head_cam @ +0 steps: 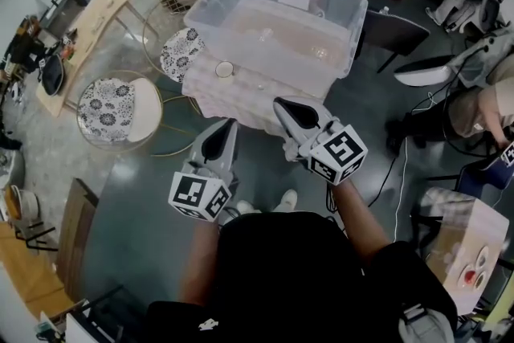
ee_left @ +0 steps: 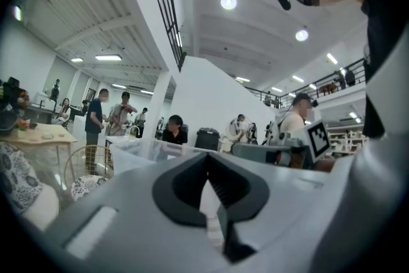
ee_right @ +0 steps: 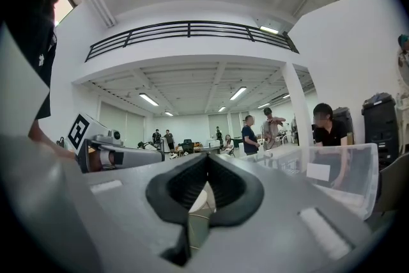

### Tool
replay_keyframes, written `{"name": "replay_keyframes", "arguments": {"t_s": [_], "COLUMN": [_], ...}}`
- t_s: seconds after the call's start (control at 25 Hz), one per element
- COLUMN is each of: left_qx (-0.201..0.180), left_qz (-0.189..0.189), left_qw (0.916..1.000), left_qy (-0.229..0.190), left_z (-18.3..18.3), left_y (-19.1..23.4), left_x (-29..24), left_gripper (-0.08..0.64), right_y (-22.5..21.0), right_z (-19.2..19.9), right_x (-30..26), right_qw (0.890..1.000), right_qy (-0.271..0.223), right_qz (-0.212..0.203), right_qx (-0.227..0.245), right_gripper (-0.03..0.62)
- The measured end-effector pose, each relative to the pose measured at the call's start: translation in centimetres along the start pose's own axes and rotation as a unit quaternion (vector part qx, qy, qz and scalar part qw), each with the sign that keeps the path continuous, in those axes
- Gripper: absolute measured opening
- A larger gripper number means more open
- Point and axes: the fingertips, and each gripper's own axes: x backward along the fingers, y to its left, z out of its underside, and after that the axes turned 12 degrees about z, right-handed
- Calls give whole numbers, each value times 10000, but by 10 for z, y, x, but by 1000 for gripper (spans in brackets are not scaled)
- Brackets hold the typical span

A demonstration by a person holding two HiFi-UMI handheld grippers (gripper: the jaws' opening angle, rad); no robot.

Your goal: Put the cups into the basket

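A large clear plastic basket (head_cam: 355, 18) is seen from above, set on a table covered with a pale pink cloth (head_cam: 210, 99). A single small white cup (head_cam: 224, 69) is seen standing upright on the cloth, outside the basket, just beside its near left corner. What lies inside the basket cannot be made out through its cloudy walls.

Two grey grippers are held level by a person in a black top, both pointed toward the basket from its near side. The left gripper (head_cam: 230, 124) is held short of the table edge, apart from the basket and the cup. Its jaws are seen pressed together at the tips, with nothing caught between them. The right gripper (head_cam: 279, 102) is held closer to the basket, its tips over the near edge of the cloth. Its jaws are likewise closed fully on themselves and nothing is gripped.

Two round stools with patterned cushions (head_cam: 120, 108) are placed to the left of the basket. People are seen standing beyond its far side.
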Motion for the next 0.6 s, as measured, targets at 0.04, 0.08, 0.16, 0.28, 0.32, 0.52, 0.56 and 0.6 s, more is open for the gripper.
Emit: {"name": "replay_keyframes", "arguments": {"t_s": [0.04, 0.08, 0.16, 0.28, 0.32, 0.52, 0.56, 0.6], "left_qx": [2, 13, 59, 86, 83, 119, 116, 107], "left_qz": [-27, -54, -98, -119, -119, -181, -191, -197], "left_qw": [10000, 10000, 9999, 9999, 9999, 9997, 9997, 9997], "left_qy": [2, 0, -6, 51, 77, 84, 78, 74], "left_z": [2, 3, 8, 17, 20, 22, 21, 20], "left_y": [-2, -3, -7, -15, -17, -18, -18, -17], "left_x": [-2, -3, -7, -11, -13, -17, -18, -19], "left_gripper": [5, 5, 5, 5, 5, 5, 5, 5], "right_y": [-2, -5, -11, -19, -21, -23, -24, -24], "right_z": [1, 2, 6, 11, 13, 13, 13, 13], "right_x": [1, 3, 6, 11, 12, 12, 11, 10], "right_qw": [10000, 10000, 10000, 10000, 9999, 9998, 9998, 9998], "right_qy": [3, 6, 22, 62, 71, 67, 66, 69], "right_qz": [-18, -27, -36, -60, -71, -156, -176, -193], "right_qx": [3, 9, 14, -19, -29, -35, -32, -28], "right_gripper": [0, 0, 0, 0, 0, 0, 0, 0]}}
